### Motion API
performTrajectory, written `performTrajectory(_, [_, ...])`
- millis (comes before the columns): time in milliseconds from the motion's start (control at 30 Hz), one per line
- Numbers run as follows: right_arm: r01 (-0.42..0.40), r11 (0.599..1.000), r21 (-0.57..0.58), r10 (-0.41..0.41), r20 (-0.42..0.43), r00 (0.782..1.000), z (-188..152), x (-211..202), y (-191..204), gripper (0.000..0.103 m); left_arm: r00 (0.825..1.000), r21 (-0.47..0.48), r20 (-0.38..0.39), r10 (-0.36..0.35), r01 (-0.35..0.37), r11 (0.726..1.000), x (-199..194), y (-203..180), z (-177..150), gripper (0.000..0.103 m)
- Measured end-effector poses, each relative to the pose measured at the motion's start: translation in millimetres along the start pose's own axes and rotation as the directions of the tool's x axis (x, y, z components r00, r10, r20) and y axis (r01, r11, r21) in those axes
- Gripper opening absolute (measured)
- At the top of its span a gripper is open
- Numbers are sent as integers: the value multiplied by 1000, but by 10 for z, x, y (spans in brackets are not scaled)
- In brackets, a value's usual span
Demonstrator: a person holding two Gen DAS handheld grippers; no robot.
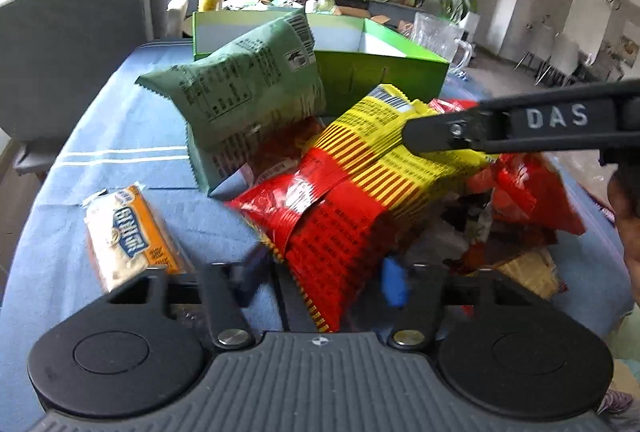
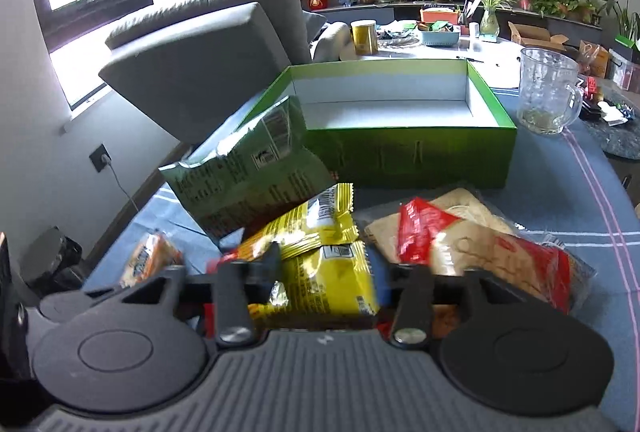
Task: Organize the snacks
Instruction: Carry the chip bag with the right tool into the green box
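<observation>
Snack bag [image 1: 340, 207], red below and yellow-striped above, crinkled, clamped by both left tool [image 1: 320, 272] and right tool [image 2: 326, 272].

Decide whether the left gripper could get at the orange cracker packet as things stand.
Probably not yet: the packet lies uncovered on the cloth, but the left gripper seems closed on the red-and-yellow bag.

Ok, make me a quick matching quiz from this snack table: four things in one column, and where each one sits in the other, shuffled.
Things:
1. green bag
2. green box
3. glass mug
4. orange cracker pack

Places:
A. lying alone on the blue cloth, left of the pile
B. beside the box's right end
C. behind the snack pile, open, nothing visible inside
D. propped on the pile, leaning against the box

Pairs: 1-D, 2-C, 3-B, 4-A
</observation>
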State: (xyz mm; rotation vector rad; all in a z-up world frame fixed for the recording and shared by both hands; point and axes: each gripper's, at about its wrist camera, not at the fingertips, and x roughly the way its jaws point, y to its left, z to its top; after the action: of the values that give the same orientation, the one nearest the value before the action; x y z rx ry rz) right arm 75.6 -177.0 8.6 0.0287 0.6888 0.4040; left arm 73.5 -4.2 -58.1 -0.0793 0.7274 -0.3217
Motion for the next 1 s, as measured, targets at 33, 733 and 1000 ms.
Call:
performTrajectory(33, [-7, 1000, 4, 7, 4, 1000, -5, -23, -13, 74, 1000, -25, 11, -14, 15, 1000, -19, 22, 6, 41])
performTrajectory(733, [-159, 979, 126, 119, 274, 954, 522, -438, -142, 71, 958, 21, 284, 28, -35, 999, -625, -39, 714, 38])
performTrajectory(1000, [-173, 974, 144, 124, 296, 947, 851, -180, -210, 71, 955, 32, 291, 55, -67, 997, -414, 71, 1086, 38])
